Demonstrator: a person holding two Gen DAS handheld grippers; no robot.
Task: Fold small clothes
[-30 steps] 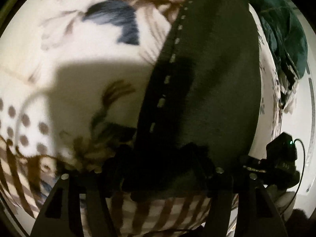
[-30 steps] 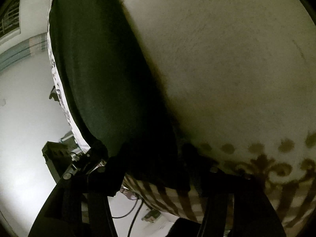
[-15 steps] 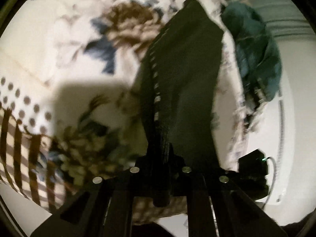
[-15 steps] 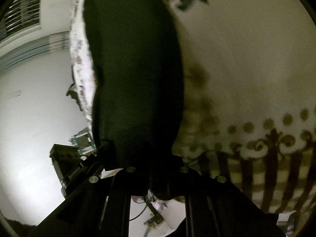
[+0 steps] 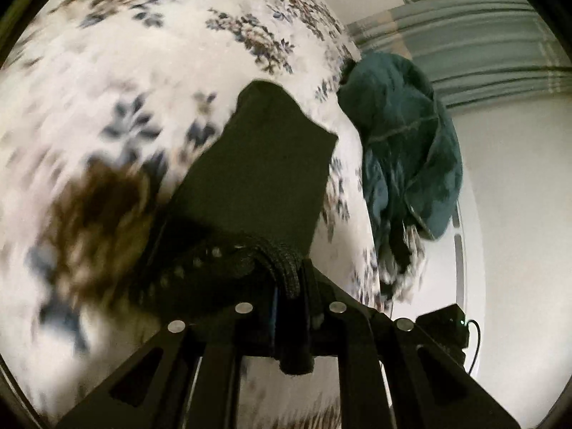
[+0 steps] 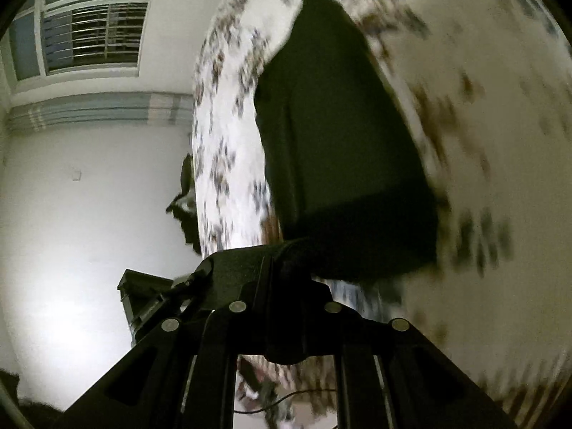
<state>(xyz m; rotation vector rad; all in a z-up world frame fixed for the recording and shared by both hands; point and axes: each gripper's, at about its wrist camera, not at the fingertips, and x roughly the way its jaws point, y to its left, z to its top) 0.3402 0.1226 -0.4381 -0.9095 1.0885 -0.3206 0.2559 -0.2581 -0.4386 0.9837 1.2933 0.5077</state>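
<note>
A small black garment point(image 5: 264, 175) with a knitted waistband lies stretched over a white floral bedspread point(image 5: 118, 82). My left gripper point(image 5: 291, 307) is shut on its waistband corner, the fabric bunched between the jaws. In the right wrist view the same black garment point(image 6: 339, 150) runs away from my right gripper point(image 6: 286, 286), which is shut on its near edge. Both held edges are lifted off the bedspread point(image 6: 482, 143). The far end of the garment still rests on the bed.
A crumpled dark teal garment point(image 5: 404, 143) lies at the bed's right edge. A black device with a green light and cable point(image 5: 443, 329) sits beyond the bed edge. A barred window point(image 6: 93, 32) and white walls show at left.
Both grippers have closed on the black garment and pulled back and up. The garment looks smaller and farther, and its near edge is lifted. The views are motion-blurred.
</note>
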